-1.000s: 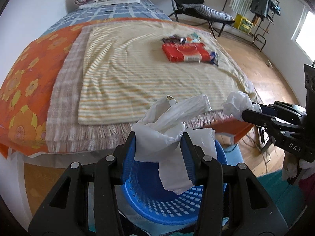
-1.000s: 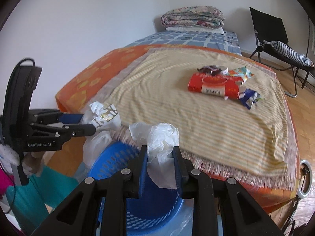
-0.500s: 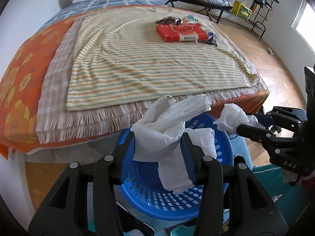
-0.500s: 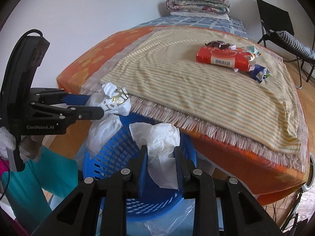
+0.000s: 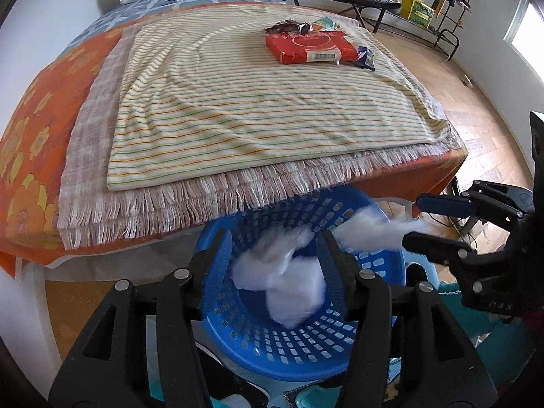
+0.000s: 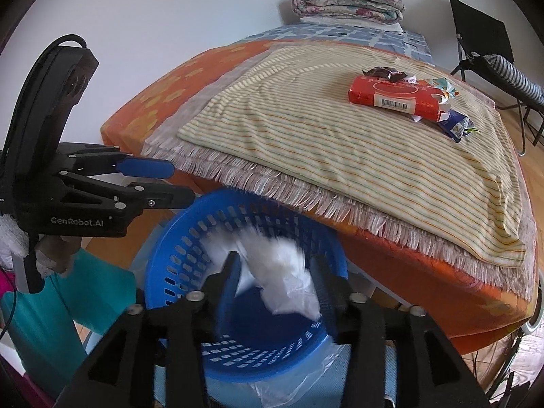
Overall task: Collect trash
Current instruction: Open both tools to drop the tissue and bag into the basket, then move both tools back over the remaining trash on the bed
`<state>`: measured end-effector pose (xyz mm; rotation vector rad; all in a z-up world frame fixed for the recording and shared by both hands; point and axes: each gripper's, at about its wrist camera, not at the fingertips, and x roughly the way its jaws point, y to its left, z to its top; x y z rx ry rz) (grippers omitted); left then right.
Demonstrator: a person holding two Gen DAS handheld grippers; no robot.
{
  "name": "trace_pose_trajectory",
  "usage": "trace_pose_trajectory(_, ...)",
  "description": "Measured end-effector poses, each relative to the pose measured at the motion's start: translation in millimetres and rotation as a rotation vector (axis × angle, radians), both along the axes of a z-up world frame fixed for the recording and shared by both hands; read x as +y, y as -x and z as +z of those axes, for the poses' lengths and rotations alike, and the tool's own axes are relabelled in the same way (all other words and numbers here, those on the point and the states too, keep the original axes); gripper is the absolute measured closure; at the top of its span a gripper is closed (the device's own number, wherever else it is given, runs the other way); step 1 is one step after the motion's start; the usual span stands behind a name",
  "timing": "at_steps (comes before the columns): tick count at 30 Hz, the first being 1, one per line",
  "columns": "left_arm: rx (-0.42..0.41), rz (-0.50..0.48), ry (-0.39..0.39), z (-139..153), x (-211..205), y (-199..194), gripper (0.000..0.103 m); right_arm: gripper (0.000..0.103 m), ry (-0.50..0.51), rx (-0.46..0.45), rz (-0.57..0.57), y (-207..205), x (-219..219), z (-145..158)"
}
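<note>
Nearest, the left gripper and right gripper both stand wide apart, holding nothing, over the blue perforated plastic basket. Blurred crumpled white tissue wads lie loose within its rim. Farther off, a red flat packet and small wrappers rest on the striped blanket. Risk: light tissue may drift past the rim.
</note>
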<state>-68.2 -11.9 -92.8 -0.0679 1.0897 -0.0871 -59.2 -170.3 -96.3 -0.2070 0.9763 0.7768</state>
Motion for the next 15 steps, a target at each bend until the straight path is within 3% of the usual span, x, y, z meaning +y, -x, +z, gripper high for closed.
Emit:
trace_pose_trajectory(3,-0.001,0.004,0.001,-0.3,1.3,-1.5,0.046,0.054,0.001,-0.002,0.000,0.8,-0.5,0.3)
trace_pose_trajectory(9,-0.002,0.006,-0.001,-0.5,2.2,-2.3,0.046,0.040,0.000,-0.015,-0.013,-0.3,-1.7,2.4)
trace_pose_trajectory(13,-0.003,0.015,0.001,1.0,3.7,-4.7,0.045,0.024,0.003,-0.029,-0.033,-1.4,-3.3,4.6)
trace_pose_trajectory(15,-0.008,0.020,0.002,2.0,3.9,-5.8,0.034,0.021,0.004,-0.032,-0.045,-3.1,-4.9,6.1)
